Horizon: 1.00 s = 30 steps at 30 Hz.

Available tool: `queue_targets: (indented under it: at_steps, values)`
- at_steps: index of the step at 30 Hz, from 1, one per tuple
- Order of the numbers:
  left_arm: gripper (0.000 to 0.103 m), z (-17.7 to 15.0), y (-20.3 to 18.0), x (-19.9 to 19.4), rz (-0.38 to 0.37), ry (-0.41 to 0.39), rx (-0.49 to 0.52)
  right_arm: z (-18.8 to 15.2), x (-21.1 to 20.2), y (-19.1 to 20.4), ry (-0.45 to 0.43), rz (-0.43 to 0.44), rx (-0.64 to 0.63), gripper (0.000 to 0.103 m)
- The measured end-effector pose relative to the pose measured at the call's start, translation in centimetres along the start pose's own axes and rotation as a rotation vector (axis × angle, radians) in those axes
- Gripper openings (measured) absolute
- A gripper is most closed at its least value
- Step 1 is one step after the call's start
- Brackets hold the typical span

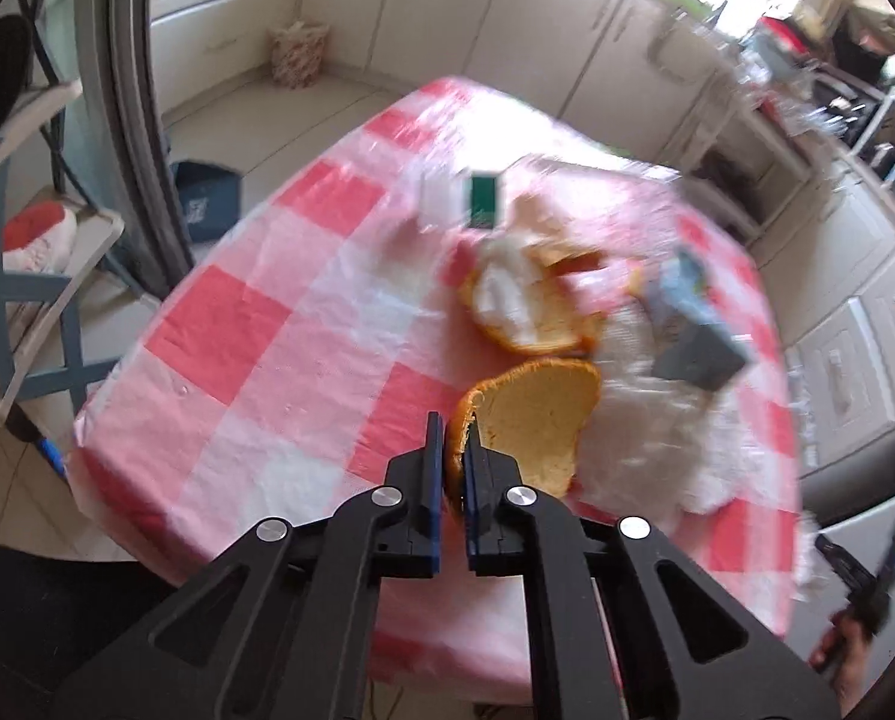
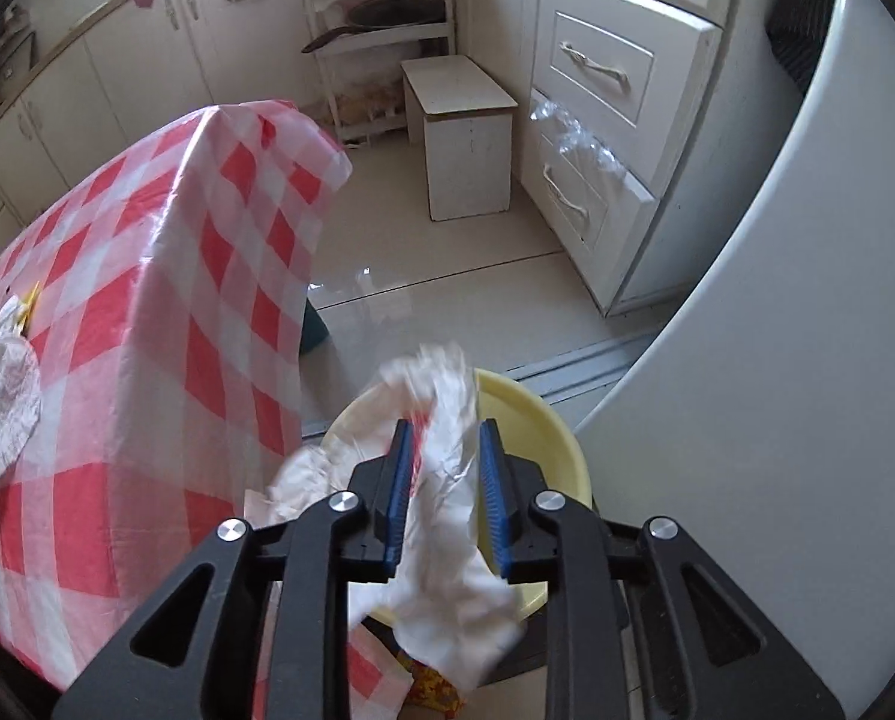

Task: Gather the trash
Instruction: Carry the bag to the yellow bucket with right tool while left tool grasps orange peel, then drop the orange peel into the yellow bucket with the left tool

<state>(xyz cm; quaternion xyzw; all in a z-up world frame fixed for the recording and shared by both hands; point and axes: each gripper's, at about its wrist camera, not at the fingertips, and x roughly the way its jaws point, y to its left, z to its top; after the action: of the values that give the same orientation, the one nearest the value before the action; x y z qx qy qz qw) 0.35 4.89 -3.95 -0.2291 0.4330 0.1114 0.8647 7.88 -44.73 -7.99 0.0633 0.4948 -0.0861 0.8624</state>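
- Two grippers loaded: left gripper (image 1: 453,468) pinches a tan bread slice (image 1: 525,420) by its crust edge, above the red-checked worktop (image 1: 255,312).
- Slice's long axis runs away from the gripper, angled right.
- Right gripper (image 2: 444,480), jaws partly apart, crumpled white paper (image 2: 447,480) between, over yellow round bin (image 2: 543,420).
- Step: likely dropping paper; next, carry bread to bin.

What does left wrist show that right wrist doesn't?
Left wrist only: the left claw shut on an orange-crusted bread slice, more bread pieces and a grey-blue carton on the tabletop.

Right wrist only: the right claw with crumpled white paper between its parted fingers, over a pale yellow round plastic basin.

Both: the red-and-white checked plastic tablecloth.
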Motion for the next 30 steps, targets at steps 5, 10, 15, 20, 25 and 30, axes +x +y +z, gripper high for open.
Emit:
queue_targets:
  at_steps: [5,10,15,20,25,30]
  values:
    - [0.005,-1.7,-5.0,-5.3,-0.163,-0.107,0.127,1.2,-2.5,-1.2,-0.065,0.119,0.103,0.042]
    - [0.005,-5.0,-14.3,-5.0,-0.321,-0.039,0.296,2.1,-9.0,-1.2,-0.271,0.230,0.143,0.054]
    - [0.005,-9.5,-23.3,-0.5,-0.366,0.065,0.424,1.8,-15.0,-2.5,-0.532,0.237,0.167,0.064]
    - [0.005,-13.5,-30.4,4.4,-0.352,0.139,0.492,2.4,-14.9,-4.6,-0.551,0.266,0.244,0.064]
    - [0.006,-15.9,-35.0,8.0,-0.316,0.192,0.549,2.5,-15.2,-5.6,-0.547,0.286,0.276,0.064]
    - [0.038,-17.0,-37.4,9.9,-0.272,0.216,0.577,2.5,-15.1,-5.3,-0.533,0.302,0.264,0.064]
